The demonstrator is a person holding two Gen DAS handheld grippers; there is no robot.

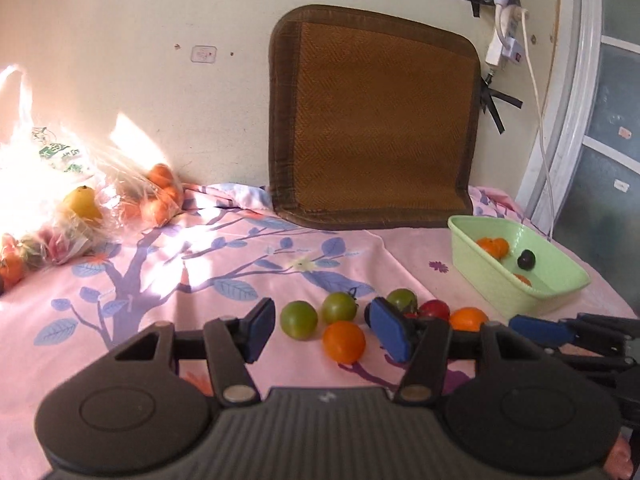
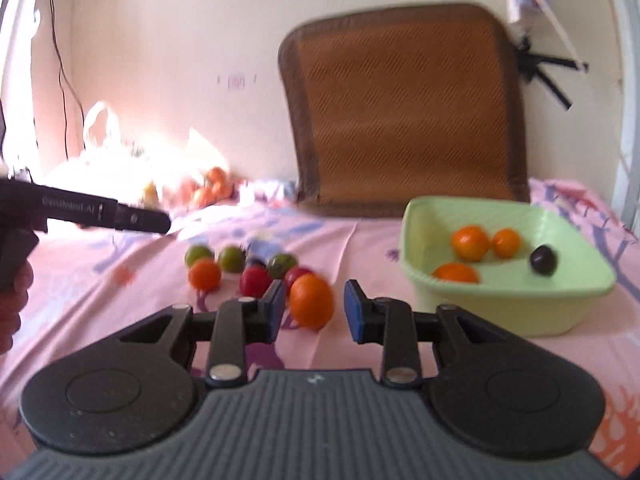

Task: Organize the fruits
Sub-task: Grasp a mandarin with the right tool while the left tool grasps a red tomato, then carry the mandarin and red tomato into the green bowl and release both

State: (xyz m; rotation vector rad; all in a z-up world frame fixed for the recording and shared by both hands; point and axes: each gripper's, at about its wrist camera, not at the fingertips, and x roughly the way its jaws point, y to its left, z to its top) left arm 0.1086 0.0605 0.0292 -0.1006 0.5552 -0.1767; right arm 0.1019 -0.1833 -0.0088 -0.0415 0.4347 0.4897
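Observation:
Loose fruit lies on the pink floral sheet (image 1: 200,272): green ones (image 1: 299,319) (image 1: 339,307), a small orange one (image 1: 344,342), a red one (image 1: 434,310). My left gripper (image 1: 326,330) is open just short of the green and orange fruit, touching none. My right gripper (image 2: 315,311) is open with a larger orange (image 2: 311,300) between its blue pads; a gap shows on the right side. The light green basin (image 2: 508,312) at the right holds oranges (image 2: 470,243) and a dark plum (image 2: 543,260). The right gripper (image 1: 536,330) shows at the left view's edge.
A brown woven mat (image 1: 376,120) leans on the back wall. Plastic bags with more fruit (image 1: 80,208) lie at the far left in bright sun. A power strip and cable (image 1: 500,48) hang on the wall by the window frame. A hand (image 2: 12,304) holds the left gripper's handle.

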